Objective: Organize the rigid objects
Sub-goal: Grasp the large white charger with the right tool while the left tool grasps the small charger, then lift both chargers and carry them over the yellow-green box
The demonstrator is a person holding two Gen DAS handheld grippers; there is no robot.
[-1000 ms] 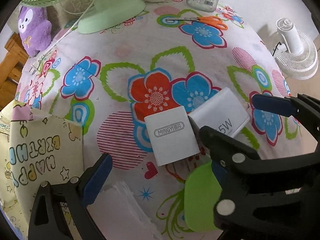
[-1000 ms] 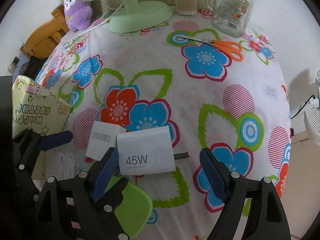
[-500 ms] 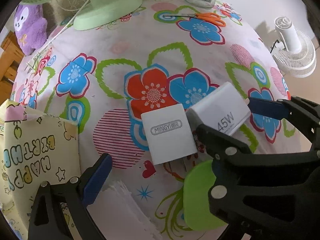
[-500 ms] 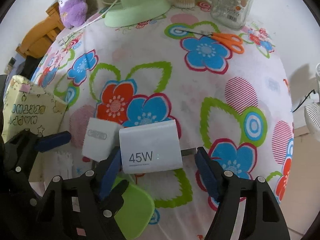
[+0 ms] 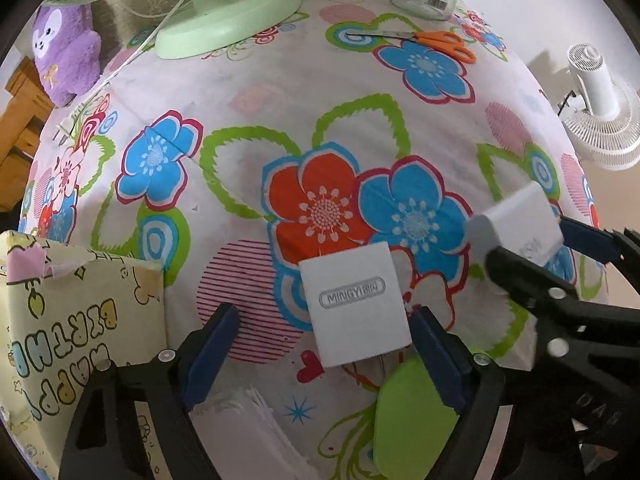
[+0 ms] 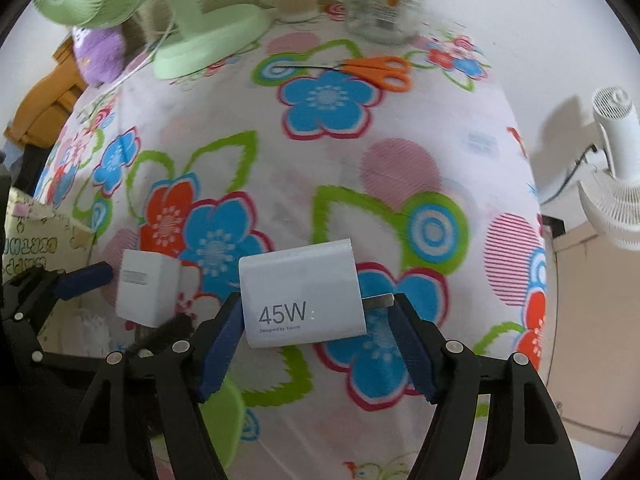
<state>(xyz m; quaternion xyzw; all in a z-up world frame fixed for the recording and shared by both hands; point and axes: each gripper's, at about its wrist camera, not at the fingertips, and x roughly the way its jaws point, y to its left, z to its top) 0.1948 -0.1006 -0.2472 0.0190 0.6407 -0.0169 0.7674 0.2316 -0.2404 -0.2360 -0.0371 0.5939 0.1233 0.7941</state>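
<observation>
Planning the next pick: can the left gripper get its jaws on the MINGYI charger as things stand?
Probably yes. The left gripper is open, the MINGYI charger lies just ahead between its jaws, nothing between them. The right gripper holds the 45W charger off to the side.

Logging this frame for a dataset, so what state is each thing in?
45W charger: held between the right gripper's jaws, prongs pointing right.
MINGYI charger: lying flat on the tablecloth, ungripped.
Left gripper: open around the MINGYI charger.
Scissors: closed, lying flat.
</observation>
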